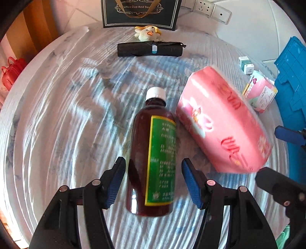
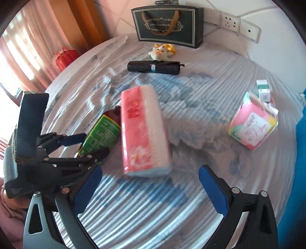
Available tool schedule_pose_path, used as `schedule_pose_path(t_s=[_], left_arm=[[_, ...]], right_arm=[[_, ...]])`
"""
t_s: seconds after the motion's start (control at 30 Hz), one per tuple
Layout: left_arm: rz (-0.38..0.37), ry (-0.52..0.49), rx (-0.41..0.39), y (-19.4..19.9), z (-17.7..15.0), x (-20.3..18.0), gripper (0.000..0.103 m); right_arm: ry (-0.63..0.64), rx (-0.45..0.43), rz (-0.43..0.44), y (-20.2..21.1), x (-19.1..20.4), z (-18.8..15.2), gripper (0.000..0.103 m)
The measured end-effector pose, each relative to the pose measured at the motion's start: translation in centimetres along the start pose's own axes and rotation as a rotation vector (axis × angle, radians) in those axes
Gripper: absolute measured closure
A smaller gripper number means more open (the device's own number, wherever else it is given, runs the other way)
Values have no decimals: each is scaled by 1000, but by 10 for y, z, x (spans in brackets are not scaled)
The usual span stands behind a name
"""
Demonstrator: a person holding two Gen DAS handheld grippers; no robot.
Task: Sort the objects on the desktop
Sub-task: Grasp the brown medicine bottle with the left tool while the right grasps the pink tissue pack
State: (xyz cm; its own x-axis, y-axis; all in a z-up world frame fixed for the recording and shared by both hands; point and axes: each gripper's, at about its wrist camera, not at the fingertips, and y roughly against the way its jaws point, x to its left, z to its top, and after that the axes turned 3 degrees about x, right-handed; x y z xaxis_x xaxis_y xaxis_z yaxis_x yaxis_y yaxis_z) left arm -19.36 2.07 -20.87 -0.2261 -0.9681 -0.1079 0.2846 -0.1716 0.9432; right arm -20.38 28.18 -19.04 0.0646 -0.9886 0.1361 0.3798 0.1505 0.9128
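A brown bottle (image 1: 151, 153) with a green label and white cap lies on the striped cloth between the fingers of my left gripper (image 1: 153, 182), which is open around its lower half with a gap on each side. It also shows in the right wrist view (image 2: 101, 132). A long pink tissue pack (image 1: 223, 118) lies just right of the bottle and shows in the right wrist view (image 2: 145, 132). My right gripper (image 2: 149, 187) is open and empty, just short of the pack's near end.
A smaller pink tissue pack (image 2: 252, 124) and small green-white boxes (image 2: 264, 92) lie at the right, by a blue crate (image 1: 292, 92). A black folded umbrella (image 1: 151, 49), a plush duck (image 1: 147, 33) and a dark gift bag (image 1: 141, 13) are at the back.
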Motion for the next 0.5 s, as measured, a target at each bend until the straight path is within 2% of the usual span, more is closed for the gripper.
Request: schedule_pose_path(t_s=[0.13, 0.27, 0.3, 0.33, 0.43, 0.47, 0.5], left_arm=[[24, -15, 25, -13, 15, -7, 43], [19, 8, 56, -24, 16, -1, 44], [13, 22, 62, -25, 15, 3, 50], [0, 30, 65, -26, 14, 6, 51], [-1, 38, 54, -23, 11, 11, 51], [-1, 39, 51, -21, 10, 12, 51], [-4, 41, 47, -19, 8, 13, 51]], right_arm=[[-19, 17, -10, -7, -4, 15, 1], [1, 38, -34, -18, -5, 30, 1], [9, 48, -35, -22, -3, 34, 2], [11, 56, -33, -24, -3, 36, 2], [23, 84, -32, -33, -1, 42, 15], [30, 95, -30, -37, 1, 42, 26], [39, 105, -30, -41, 4, 43, 45]])
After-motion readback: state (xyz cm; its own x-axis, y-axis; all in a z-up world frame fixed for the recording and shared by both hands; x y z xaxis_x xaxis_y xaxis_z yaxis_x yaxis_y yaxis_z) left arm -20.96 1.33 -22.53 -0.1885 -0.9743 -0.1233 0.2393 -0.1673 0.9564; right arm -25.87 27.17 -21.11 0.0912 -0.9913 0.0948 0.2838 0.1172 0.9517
